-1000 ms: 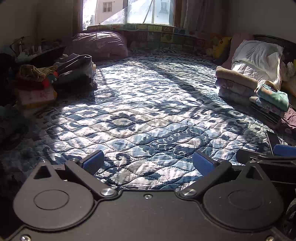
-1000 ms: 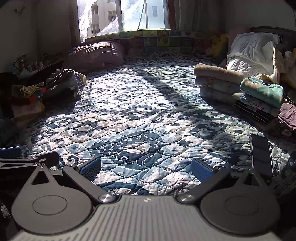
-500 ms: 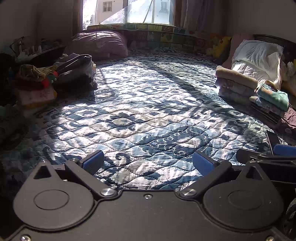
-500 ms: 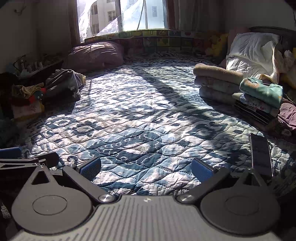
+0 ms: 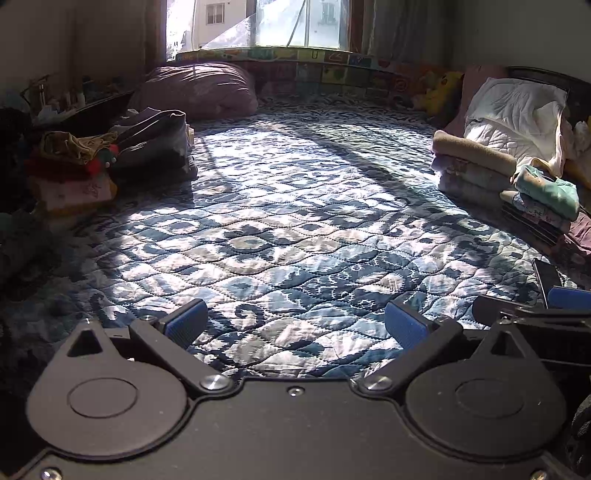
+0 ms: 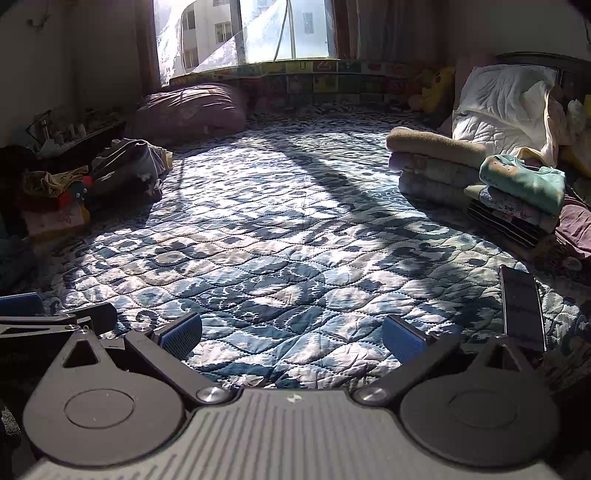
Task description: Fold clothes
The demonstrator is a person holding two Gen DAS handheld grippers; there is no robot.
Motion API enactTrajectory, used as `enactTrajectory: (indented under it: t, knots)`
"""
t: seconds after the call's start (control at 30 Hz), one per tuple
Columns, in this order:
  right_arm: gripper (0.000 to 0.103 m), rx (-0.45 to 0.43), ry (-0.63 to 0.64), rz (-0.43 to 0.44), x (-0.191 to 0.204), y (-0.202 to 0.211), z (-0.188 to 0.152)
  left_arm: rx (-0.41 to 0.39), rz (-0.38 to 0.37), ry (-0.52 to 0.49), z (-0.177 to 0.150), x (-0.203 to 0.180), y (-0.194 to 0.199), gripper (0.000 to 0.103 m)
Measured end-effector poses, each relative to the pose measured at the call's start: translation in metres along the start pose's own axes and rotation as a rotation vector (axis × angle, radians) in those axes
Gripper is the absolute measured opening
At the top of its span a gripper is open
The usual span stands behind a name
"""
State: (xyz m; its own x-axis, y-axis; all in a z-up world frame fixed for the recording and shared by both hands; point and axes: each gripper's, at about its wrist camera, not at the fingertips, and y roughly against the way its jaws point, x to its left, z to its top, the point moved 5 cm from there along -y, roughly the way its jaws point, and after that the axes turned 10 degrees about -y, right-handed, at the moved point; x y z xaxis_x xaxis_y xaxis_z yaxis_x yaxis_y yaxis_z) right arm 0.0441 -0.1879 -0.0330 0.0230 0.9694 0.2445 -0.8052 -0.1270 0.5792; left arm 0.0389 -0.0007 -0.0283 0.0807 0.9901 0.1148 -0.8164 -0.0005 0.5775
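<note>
Both tools (image 5: 293, 325) (image 6: 291, 334) gape wide, holding nothing.

I can't read any text from here. The patchwork border (image 6: 325, 79) under the window (image 6: 258, 33) carries marks like single letters — too blurred to name — and the small print on the pink folded cloth (image 5: 79, 190) left of that border is just as unclear.
</note>
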Motion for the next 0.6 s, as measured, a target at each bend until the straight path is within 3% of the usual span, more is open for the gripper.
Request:
enactTrajectory:
  t: [0.17,0.27,0.43,0.6]
  knots:
    - [0.103,0.001,0.009,0.025,0.007,-0.001,0.0,0.004,0.007,-0.005,-0.001,0.007,0.001,0.103]
    - [0.103,-0.019,0.005,0.096,0.015,-0.001,0.003,0.007,0.029,0.01,-0.002,0.022,0.001,0.103]
    - [0.103,-0.041,0.062,0.223,0.047,-0.016,0.01,-0.014,0.083,0.095,-0.007,0.081,0.001,0.103]
    - [0.103,-0.071,0.138,0.325,0.085,-0.036,0.019,-0.082,0.216,0.178,-0.019,0.152,0.007,0.103]
